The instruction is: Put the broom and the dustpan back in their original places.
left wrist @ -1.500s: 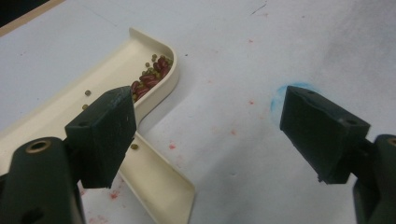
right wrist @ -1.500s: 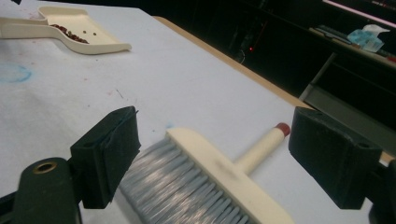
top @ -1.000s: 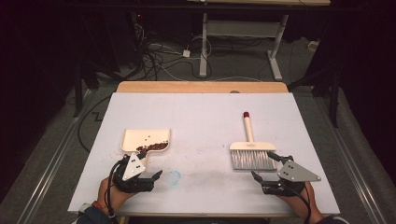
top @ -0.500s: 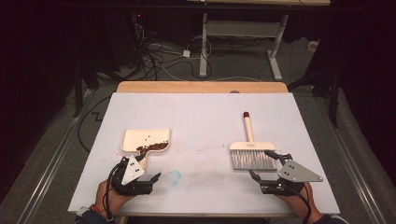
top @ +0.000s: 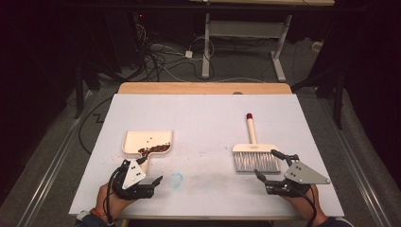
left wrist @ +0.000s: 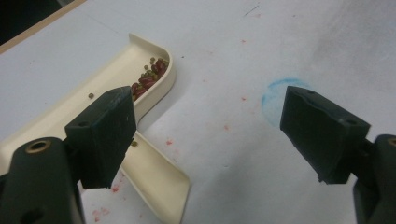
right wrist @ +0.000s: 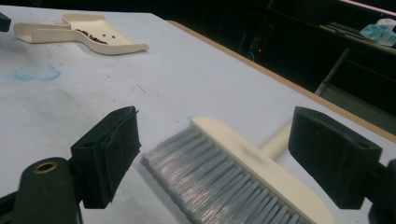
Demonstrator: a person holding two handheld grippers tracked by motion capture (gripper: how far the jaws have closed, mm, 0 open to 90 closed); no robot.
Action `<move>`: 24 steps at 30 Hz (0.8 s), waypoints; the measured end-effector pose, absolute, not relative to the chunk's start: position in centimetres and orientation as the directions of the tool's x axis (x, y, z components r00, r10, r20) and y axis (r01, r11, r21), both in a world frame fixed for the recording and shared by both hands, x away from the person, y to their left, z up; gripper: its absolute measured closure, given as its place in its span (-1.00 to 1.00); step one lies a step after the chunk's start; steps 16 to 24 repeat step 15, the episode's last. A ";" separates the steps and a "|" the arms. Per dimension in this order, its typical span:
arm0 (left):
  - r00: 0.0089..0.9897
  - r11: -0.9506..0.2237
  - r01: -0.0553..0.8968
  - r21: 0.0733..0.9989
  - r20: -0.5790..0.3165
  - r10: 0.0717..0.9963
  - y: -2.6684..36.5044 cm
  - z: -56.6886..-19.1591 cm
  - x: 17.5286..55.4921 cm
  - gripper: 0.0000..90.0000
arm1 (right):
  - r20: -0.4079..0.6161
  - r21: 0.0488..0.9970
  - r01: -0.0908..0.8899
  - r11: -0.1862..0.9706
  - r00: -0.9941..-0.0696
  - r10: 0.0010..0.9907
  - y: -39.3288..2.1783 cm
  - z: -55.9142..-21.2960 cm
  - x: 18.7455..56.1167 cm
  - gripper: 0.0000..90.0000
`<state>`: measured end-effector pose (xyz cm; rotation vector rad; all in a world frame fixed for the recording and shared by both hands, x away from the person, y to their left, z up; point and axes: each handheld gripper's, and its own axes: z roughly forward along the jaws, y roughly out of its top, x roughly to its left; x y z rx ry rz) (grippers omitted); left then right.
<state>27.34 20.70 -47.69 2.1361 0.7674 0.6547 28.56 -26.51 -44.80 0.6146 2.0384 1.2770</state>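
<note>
Little had changed over the last second: both hands had drawn back a touch toward the near edge of the counter (top: 203, 104), and nothing on it had shifted. The cream dustpan (top: 146, 142) lay where it had been on the left half, its pile of dark red beans (top: 153, 150) gathered along the near wall, the handle pointing toward the person. The hand brush (top: 255, 153) lay on the right half, grey bristles toward the person and its red-tipped handle pointing away.

The left tongs (top: 150, 172) stood open and empty just short of the dustpan's handle; in the left gripper view the handle (left wrist: 156, 179) passed beside the left-hand pad, not between the two, with the beans (left wrist: 149, 77) visible beyond and a faint blue ring (left wrist: 280, 95) marked on the counter near the right-hand pad. The right tongs (top: 270, 165) were likewise open and held nothing, hovering just at the bristle edge; the right gripper view showed the bristles (right wrist: 210, 172) and cream brush back between the pads, with no contact that I could see.

With the beans in the pan, both tools set down and both hands easing off, I judged the sweeping essentially finished and the tools released. If the pan were to be lifted next, its open lip would need to stay level, since the beans sat loose.
</note>
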 end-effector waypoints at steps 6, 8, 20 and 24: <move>0.685 -0.531 0.313 0.788 0.200 0.701 20.7 -47.7 27.4 -0.59 | -0.272 0.908 0.051 0.416 -0.683 0.678 -26.5 -44.8 28.6 -0.62; 0.686 -0.531 0.314 0.787 0.198 0.700 20.7 -47.7 27.4 -0.59 | -0.276 0.907 0.047 0.418 -0.682 0.677 -26.5 -44.8 28.7 -0.62; 0.678 -0.535 0.316 0.784 0.208 0.705 20.9 -47.9 27.6 -0.59 | -0.287 0.908 0.032 0.418 -0.679 0.676 -26.4 -44.5 28.9 -0.62; 0.678 -0.535 0.316 0.784 0.208 0.705 20.9 -47.9 27.6 -0.59 | -0.287 0.908 0.032 0.418 -0.679 0.676 -26.4 -44.5 28.9 -0.62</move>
